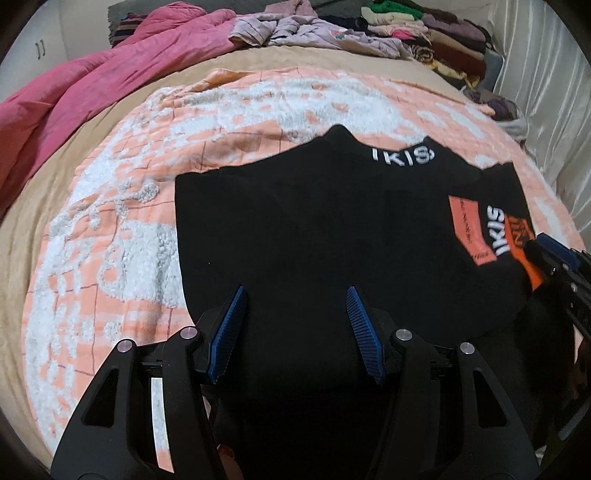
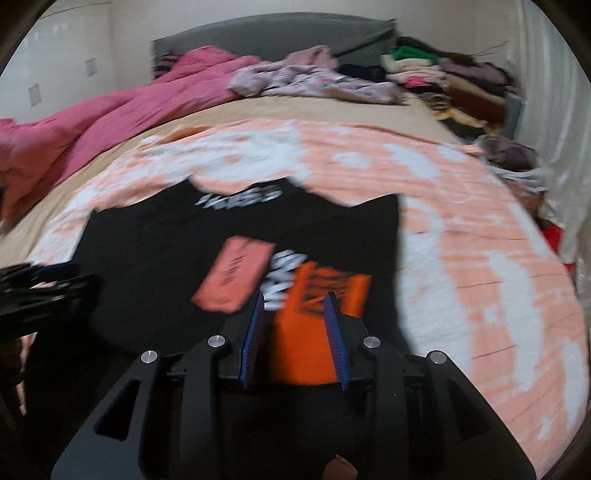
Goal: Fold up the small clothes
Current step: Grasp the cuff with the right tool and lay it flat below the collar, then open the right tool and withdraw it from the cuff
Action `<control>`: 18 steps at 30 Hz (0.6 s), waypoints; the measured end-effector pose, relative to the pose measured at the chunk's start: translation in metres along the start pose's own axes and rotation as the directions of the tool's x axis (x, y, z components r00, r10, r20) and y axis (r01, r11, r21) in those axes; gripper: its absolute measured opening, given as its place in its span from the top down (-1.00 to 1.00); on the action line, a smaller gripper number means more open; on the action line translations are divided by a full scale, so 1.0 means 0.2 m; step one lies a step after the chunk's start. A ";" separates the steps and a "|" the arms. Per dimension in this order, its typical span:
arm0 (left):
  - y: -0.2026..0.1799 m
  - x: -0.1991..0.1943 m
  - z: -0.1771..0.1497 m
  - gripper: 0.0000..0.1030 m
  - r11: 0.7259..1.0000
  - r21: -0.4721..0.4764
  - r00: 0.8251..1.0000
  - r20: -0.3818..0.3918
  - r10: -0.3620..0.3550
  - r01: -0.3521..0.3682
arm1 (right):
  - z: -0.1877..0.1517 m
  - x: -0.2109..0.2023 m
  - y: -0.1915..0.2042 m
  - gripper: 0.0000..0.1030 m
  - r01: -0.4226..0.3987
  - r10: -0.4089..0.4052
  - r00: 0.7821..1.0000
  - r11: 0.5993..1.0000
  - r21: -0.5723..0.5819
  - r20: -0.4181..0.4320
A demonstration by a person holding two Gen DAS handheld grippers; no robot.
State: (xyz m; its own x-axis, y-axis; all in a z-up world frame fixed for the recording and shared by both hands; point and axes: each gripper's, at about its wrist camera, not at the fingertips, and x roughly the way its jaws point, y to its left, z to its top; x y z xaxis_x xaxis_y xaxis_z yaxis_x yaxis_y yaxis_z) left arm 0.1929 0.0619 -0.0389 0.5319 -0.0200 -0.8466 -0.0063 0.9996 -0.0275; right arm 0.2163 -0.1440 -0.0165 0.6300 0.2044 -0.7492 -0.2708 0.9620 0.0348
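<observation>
A black top [image 1: 314, 229] with white lettering and orange patches lies on a peach and white blanket [image 1: 122, 229] on the bed. It also shows in the right wrist view [image 2: 155, 266], blurred. My left gripper [image 1: 295, 306] is open above the top's near part, with nothing between its blue pads. My right gripper [image 2: 293, 314] has its jaws partly closed around the orange-patched fabric [image 2: 306, 339] at the top's near right part. The right gripper also shows at the right edge of the left wrist view [image 1: 546, 254].
A pink quilt [image 1: 92, 81] lies at the far left of the bed. A crumpled lilac garment [image 1: 303, 33] lies at the far middle. A heap of clothes [image 1: 436, 37] runs along the far right by a white curtain [image 1: 546, 110].
</observation>
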 end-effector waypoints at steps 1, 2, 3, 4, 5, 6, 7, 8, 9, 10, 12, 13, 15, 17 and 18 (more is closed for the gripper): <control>0.00 0.00 -0.01 0.05 1.000 0.004 1.000 0.001 0.002 -0.002 | 0.00 0.01 0.03 0.37 -0.014 0.014 1.000 1.000 -0.012 -0.007; 0.00 0.00 -0.01 0.05 1.000 0.003 1.000 0.001 -0.001 0.001 | -0.01 0.02 0.06 0.37 -0.027 0.027 1.000 0.999 -0.024 -0.013; 0.00 -0.01 -0.02 0.05 1.000 0.001 1.000 0.001 -0.003 0.003 | -0.02 0.03 0.08 0.37 -0.041 0.041 0.999 0.999 -0.034 -0.022; 0.00 -0.01 -0.02 0.05 1.000 0.000 1.000 0.000 -0.005 0.005 | -0.02 0.05 0.10 0.37 -0.042 0.041 0.998 0.998 -0.043 -0.039; 0.00 -0.01 -0.03 0.05 1.000 0.002 1.000 0.000 -0.007 0.007 | -0.03 0.07 0.10 0.37 -0.020 0.017 0.998 0.999 -0.048 -0.054; 0.00 -0.02 -0.04 0.05 1.000 0.005 1.000 0.000 -0.008 0.008 | -0.04 0.11 0.09 0.36 0.029 -0.033 0.996 0.998 -0.051 -0.082; 0.00 -0.02 -0.05 0.05 1.000 0.010 1.000 0.000 -0.009 0.009 | -0.05 0.14 0.07 0.26 0.042 -0.045 0.994 0.998 -0.041 -0.097; 0.00 -0.02 -0.05 0.05 1.000 0.013 1.000 0.000 -0.010 0.010 | -0.06 0.15 0.04 0.25 0.030 -0.031 0.995 0.999 -0.014 -0.100; 0.00 -0.02 -0.06 0.05 1.000 0.019 1.000 0.003 -0.009 0.009 | -0.07 0.15 0.03 0.25 0.011 -0.010 0.995 1.000 0.017 -0.098; 0.00 -0.03 -0.07 0.05 1.000 0.020 1.000 0.006 -0.009 0.009 | -0.06 0.14 0.01 0.25 0.003 0.001 0.996 0.999 0.037 -0.094; 0.00 -0.05 -0.08 0.05 1.000 0.014 1.000 0.012 -0.014 0.014 | -0.07 0.10 0.01 0.21 -0.003 0.006 0.997 0.999 0.043 -0.080; 0.01 -0.06 -0.08 0.05 1.000 0.008 1.000 0.016 -0.019 0.019 | -0.07 0.07 0.01 0.21 -0.016 0.019 0.997 0.999 0.052 -0.068; 0.01 -0.08 -0.09 0.05 1.000 0.001 0.999 0.023 -0.025 0.025 | -0.09 0.03 0.00 0.18 -0.022 0.027 0.998 0.998 0.066 -0.063; 0.02 -0.11 -0.10 0.05 1.000 -0.005 0.999 0.031 -0.029 0.029 | -0.11 -0.02 -0.02 0.16 -0.034 0.038 0.998 0.996 0.087 -0.056; 0.02 -0.12 -0.10 0.05 1.000 -0.008 0.999 0.033 -0.030 0.030 | -0.12 -0.04 -0.03 0.13 -0.042 0.048 0.997 0.994 0.099 -0.054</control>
State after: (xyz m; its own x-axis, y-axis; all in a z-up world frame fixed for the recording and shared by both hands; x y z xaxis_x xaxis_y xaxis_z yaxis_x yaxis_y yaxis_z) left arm 0.1631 0.0666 -0.0299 0.5598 -0.0493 -0.8271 0.0035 0.9984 -0.0571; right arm 0.1950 -0.1567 -0.0273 0.5765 0.2400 -0.7811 -0.2240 0.9657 0.1314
